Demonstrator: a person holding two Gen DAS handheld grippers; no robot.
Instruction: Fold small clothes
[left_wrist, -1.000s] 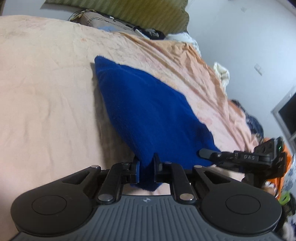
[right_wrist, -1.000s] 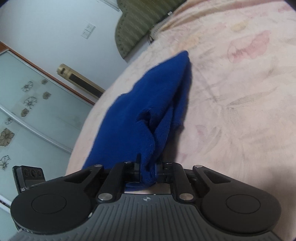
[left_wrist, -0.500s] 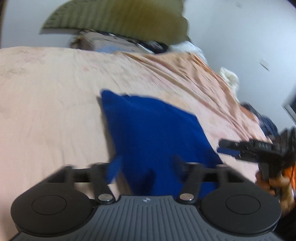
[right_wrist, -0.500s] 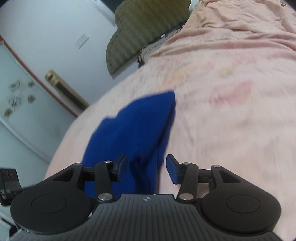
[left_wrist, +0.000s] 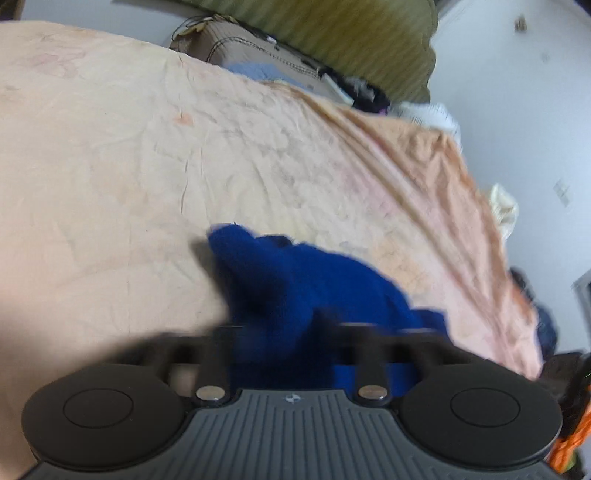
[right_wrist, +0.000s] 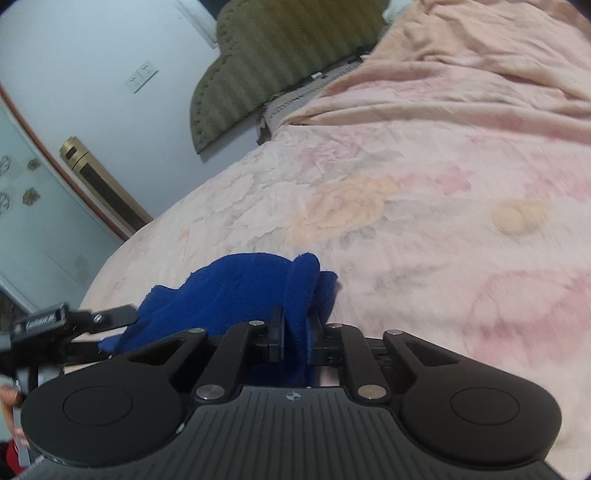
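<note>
The blue cloth (right_wrist: 236, 291) lies bunched on the bed (right_wrist: 424, 206), and its near edge runs sideways between the two tools, so its long axis goes from one to the other rather than away from them. The right gripper (right_wrist: 297, 334) has just been closing and its jaws now pinch an upright ridge of the cloth at the right end. The left gripper (left_wrist: 273, 334) has also just been closing; cloth sits between its jaws, but blur hides whether the pads press on it. From the right wrist view the left tool reaches the cloth's left end. Both are equally near, one at each end, so I judge the next fold would carry this near edge forward over the heap. The cloth is thick, fuzzy fleece, rumpled into soft humps; the bed cover is thin, creased, pale peach with faded flowers.
</note>
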